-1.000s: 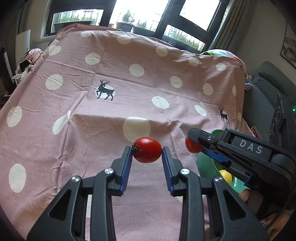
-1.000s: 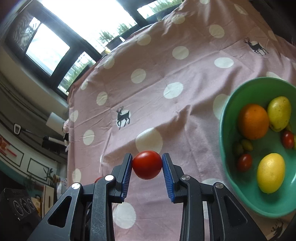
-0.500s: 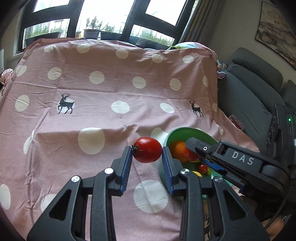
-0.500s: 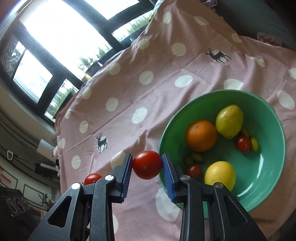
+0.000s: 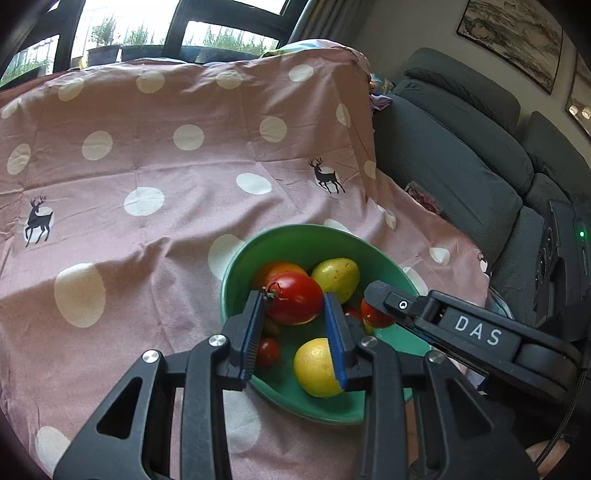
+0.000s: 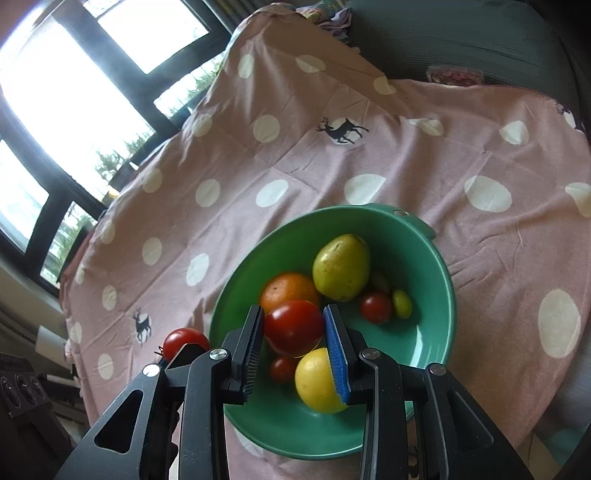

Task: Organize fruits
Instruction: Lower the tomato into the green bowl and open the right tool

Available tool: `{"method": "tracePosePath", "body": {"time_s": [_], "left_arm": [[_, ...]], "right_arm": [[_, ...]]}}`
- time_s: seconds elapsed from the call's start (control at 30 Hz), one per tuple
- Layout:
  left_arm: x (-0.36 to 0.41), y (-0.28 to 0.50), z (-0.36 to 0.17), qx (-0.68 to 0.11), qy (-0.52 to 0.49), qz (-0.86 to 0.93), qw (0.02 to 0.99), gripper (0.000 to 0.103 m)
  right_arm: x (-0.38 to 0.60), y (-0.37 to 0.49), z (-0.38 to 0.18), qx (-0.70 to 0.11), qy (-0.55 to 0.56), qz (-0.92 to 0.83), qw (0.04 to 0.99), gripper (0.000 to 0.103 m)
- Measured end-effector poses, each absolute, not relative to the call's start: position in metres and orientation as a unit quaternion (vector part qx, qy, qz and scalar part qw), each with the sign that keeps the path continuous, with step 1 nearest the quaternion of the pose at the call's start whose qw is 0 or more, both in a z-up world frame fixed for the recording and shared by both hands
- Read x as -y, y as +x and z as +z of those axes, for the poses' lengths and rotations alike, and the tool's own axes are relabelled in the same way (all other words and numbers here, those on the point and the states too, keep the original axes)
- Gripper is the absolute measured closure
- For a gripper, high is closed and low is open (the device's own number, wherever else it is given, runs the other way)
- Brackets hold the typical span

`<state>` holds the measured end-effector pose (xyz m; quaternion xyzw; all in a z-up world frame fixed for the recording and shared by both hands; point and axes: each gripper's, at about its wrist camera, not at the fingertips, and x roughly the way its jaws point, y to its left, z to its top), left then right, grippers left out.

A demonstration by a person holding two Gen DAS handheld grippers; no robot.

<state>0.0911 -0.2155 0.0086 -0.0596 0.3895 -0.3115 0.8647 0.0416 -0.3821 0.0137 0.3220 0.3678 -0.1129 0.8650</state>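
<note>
Tomatoes, one in each of my tongs: my left gripper (image 5: 293, 314) is clamped narrowly on a red tomato with its green stem (image 5: 293, 301), the blue pads pressing its two sides, and my right gripper (image 6: 294, 326) pinches a second red tomato (image 6: 293, 326) the same way. Both fruits hang in the air above the green bowl (image 6: 436, 280), not resting on anything inside it.

From my left camera, my right gripper reaches in from the right edge, its black body lettered "DAS", with its tomato poking out at the tip over the bowl's right half. From my right camera, my left gripper's tomato shows at the lower left, just outside the bowl's near rim.

Just below my pads in the bowl lies a yellow lemon (image 6: 317, 380), and beside it a small cherry tomato (image 6: 282, 369). Farther in sit an orange (image 6: 288, 288) and a yellow-green pear (image 6: 341, 266), touching each other. To their right is another cherry tomato (image 6: 376, 307) with a small green fruit (image 6: 402, 303) just beside it.

The bowl stands on a pink cloth with white dots and deer prints (image 5: 147, 166). Beyond the cloth's right edge is a grey sofa (image 5: 461, 147); behind the cloth are dark-framed windows (image 5: 177, 33) with greenery outside.
</note>
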Motion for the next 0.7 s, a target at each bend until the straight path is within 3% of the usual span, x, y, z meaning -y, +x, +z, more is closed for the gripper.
{"method": "tracePosePath", "body": {"time_s": [0.3,0.43,0.5,0.67,0.7], "left_arm": [[0.227,0.098,-0.006,-0.405,-0.047,-0.31,0.859,0.067],[0.223,0.097,-0.002,-0.4,-0.041,-0.288,0.869,0.042],[0.218,0.097,0.001,-0.4,-0.043,-0.281,0.871,0.023],[0.204,0.098,0.007,-0.403,-0.062,-0.274,0.871,0.012],[0.202,0.098,0.008,-0.404,-0.063,-0.273,0.871,0.005]], "right_arm": [[0.391,0.044,0.001,-0.403,0.306,-0.157,0.848,0.068],[0.391,0.041,0.005,-0.397,0.302,-0.156,0.853,0.058],[0.391,0.037,0.009,-0.387,0.301,-0.156,0.858,0.053],[0.39,0.033,0.018,-0.371,0.298,-0.157,0.866,0.047],[0.389,0.032,0.02,-0.369,0.297,-0.157,0.867,0.046]]}}
